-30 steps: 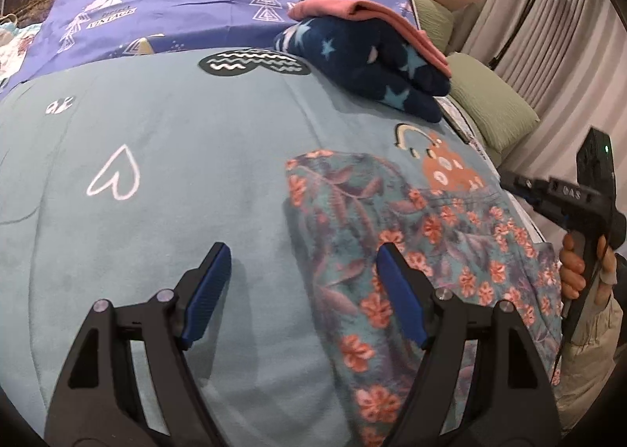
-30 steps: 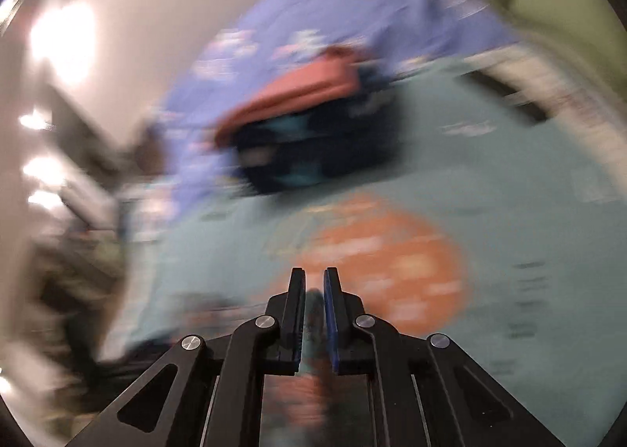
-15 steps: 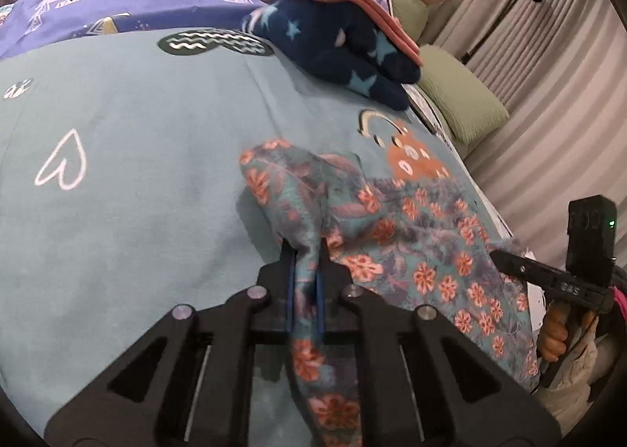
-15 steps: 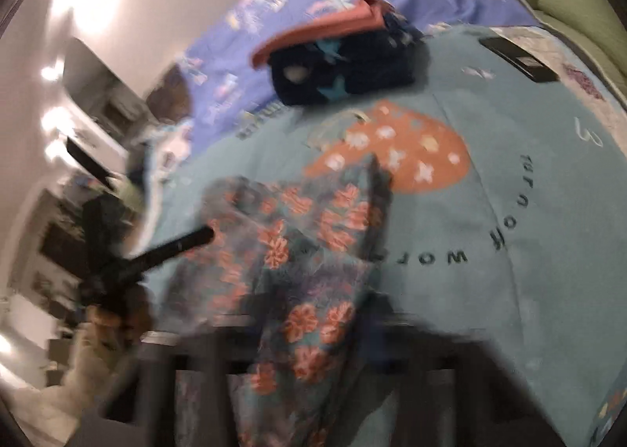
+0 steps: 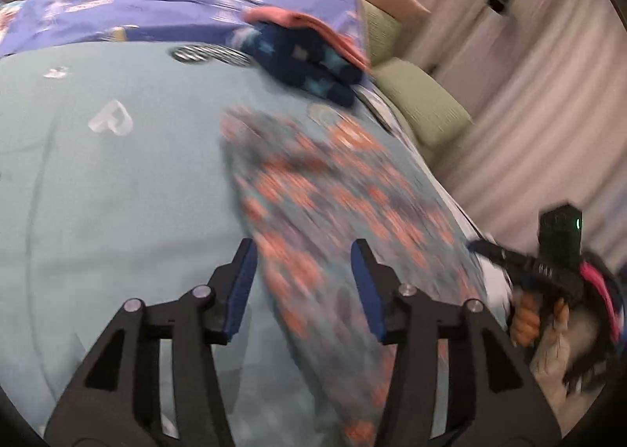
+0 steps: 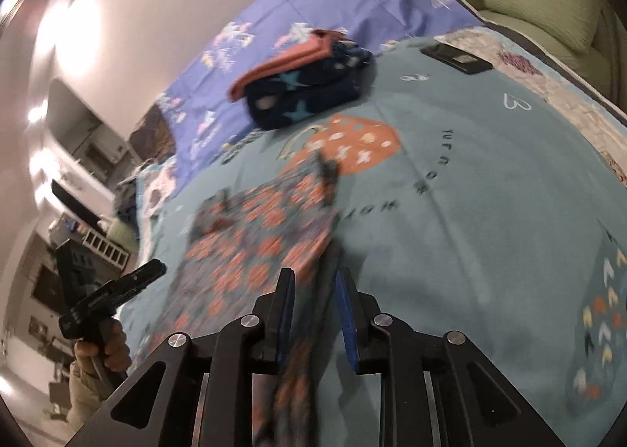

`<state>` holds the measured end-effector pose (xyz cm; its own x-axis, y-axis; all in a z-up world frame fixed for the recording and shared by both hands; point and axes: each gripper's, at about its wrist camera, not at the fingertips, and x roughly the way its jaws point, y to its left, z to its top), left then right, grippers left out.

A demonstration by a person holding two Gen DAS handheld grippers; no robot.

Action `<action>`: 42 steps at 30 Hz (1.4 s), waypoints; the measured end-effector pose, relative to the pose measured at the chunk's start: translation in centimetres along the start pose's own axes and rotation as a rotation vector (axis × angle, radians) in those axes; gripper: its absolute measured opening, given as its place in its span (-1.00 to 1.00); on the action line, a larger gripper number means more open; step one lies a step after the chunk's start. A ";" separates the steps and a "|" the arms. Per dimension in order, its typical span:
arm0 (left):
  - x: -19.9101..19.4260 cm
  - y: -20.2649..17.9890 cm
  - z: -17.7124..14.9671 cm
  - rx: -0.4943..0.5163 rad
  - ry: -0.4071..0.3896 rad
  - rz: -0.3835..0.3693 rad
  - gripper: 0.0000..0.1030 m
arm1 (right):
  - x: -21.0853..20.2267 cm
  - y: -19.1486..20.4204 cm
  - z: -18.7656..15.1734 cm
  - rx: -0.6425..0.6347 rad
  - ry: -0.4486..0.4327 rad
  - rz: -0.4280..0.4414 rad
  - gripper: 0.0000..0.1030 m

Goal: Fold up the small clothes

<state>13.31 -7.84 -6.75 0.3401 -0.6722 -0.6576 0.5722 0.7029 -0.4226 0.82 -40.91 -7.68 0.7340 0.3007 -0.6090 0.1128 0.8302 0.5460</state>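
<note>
Left tongs [image 5: 301, 286] had released the floral garment [image 5: 337, 204], jaws opening wide above it. Right tongs [image 6: 313, 313] were opening too, cloth edge loose between. Fold laid on the bed [image 5: 98, 192].

Soft cloth, matt plastic

Teal blanket [image 6: 490, 211] looks fleecy and matt; floral garment [image 6: 258, 235] thin printed cloth; tool [image 6: 313, 290] matt black plastic, blue pads, shiny metal screws.
</note>
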 end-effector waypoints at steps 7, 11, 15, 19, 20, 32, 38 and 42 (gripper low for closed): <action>1.3 -0.4 -4.5 0.038 0.031 0.156 0.29 | 0.8 2.6 -5.1 -0.072 0.102 -0.068 -0.26; -0.7 -1.6 -5.0 0.077 0.033 0.162 0.28 | -0.1 1.5 -6.6 -0.004 0.064 -0.104 -0.17; -2.6 -3.2 -6.8 0.124 0.043 0.135 0.28 | -2.1 1.9 -7.4 -0.004 0.023 -0.109 -0.17; -3.9 -5.7 -9.6 0.238 0.047 0.133 0.28 | -3.6 1.8 -8.2 0.014 -0.003 -0.093 -0.17; -4.1 -6.1 -10.1 0.262 0.050 0.144 0.29 | -3.9 1.9 -8.4 0.021 -0.007 -0.086 -0.17; -3.1 -5.9 -12.5 0.267 0.055 0.357 0.29 | -4.1 3.3 -10.3 -0.005 0.001 -0.065 -0.13; -2.4 -7.6 -12.0 0.315 0.033 0.379 0.29 | -3.4 2.3 -11.2 0.033 0.024 -0.069 -0.12; -2.4 -8.3 -11.6 0.335 0.021 0.364 0.29 | -3.3 2.2 -11.4 0.032 0.024 -0.072 -0.11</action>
<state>-0.86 -9.35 -8.90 0.5494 -0.3897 -0.7391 0.6287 0.7755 0.0585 -8.94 -34.73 -11.04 0.7073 0.2524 -0.6603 0.1863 0.8345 0.5185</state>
